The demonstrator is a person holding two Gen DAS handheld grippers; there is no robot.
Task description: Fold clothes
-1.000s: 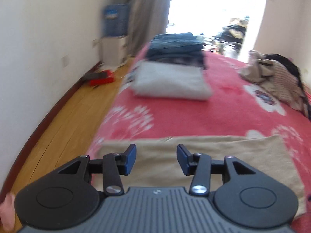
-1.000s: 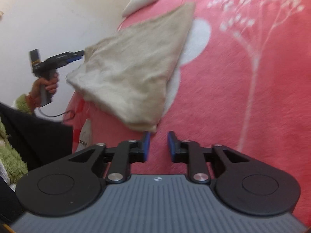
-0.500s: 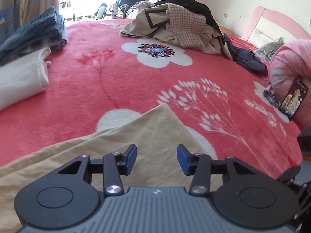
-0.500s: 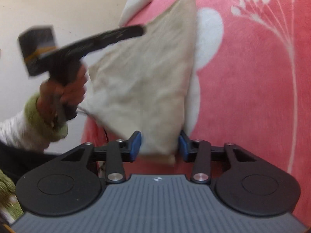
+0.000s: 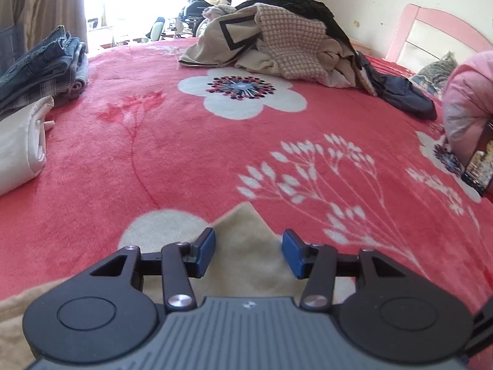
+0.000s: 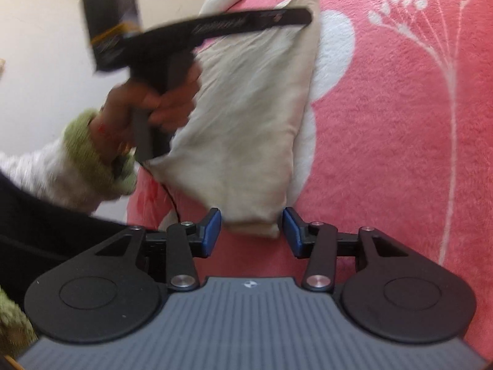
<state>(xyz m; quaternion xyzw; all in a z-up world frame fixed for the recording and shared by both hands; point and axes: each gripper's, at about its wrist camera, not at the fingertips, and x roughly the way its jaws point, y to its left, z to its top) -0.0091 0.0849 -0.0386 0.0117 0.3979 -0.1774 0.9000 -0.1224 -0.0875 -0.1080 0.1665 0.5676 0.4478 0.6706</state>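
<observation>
Working partway through the pile on the red flowered bed (image 5: 185, 141). Lying folded in front of the left tongs (image 5: 249, 254): a beige garment (image 5: 246, 246), its far corner poking out between the blue pads. Standing apart and widening, the left tongs, pads not pressing the cloth. Widening too, the right tongs (image 6: 251, 231), with the garment's near corner (image 6: 255, 225) sitting between the pads, apparently being let go rather than gripped. Reaching across the beige cloth ahead and to the left of the right tongs, the left hand (image 6: 148, 104) holding its tool.

Already done, judging by looks: folded jeans (image 5: 43, 67) and a pale folded piece (image 5: 21, 148), stacked far left of the left tongs. Still waiting: a heap of unfolded clothes (image 5: 286, 40), far ahead. Seeming nearly finished, the beige garment, perhaps needing a last fold or moving to the stack.
</observation>
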